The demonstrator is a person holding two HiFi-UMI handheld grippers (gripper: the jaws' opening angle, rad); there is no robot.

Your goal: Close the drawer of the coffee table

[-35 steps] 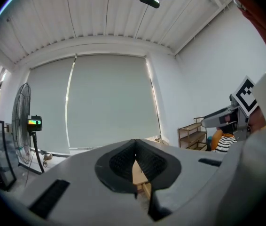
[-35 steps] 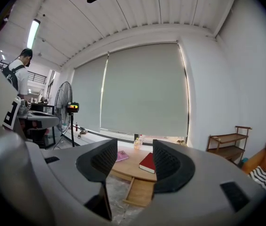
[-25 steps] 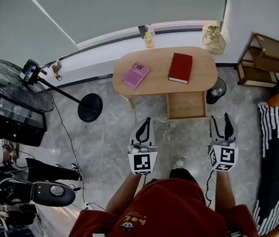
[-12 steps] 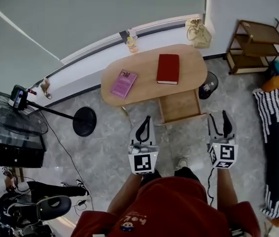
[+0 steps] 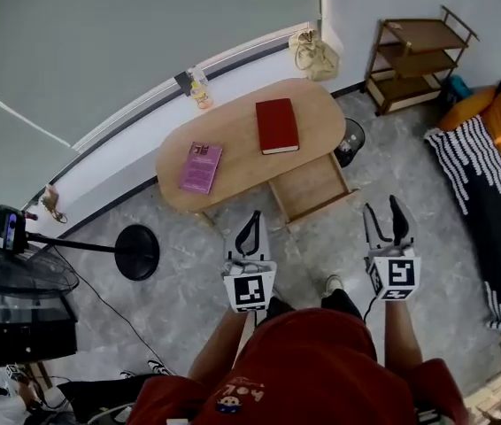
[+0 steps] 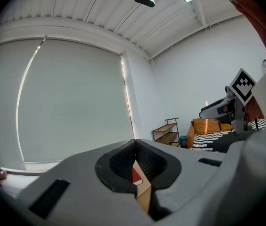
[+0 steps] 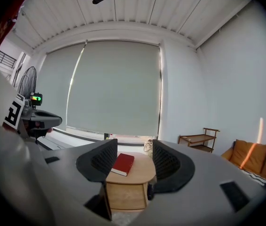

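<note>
1 drawer (image 5: 308, 187) juts out crosswise from the coffee table (image 5: 233, 140).

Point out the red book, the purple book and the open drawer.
red book (image 5: 276, 126), head view, middle of its cover.
purple book (image 5: 200, 167), head view, middle of its cover.
open drawer (image 5: 309, 187), head view, its bare floor.

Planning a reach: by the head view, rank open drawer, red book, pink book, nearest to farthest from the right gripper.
1. Drawer, just ahead of right gripper.
2. Red book, on the table, right side.
3. Pink book, its left side.
</note>
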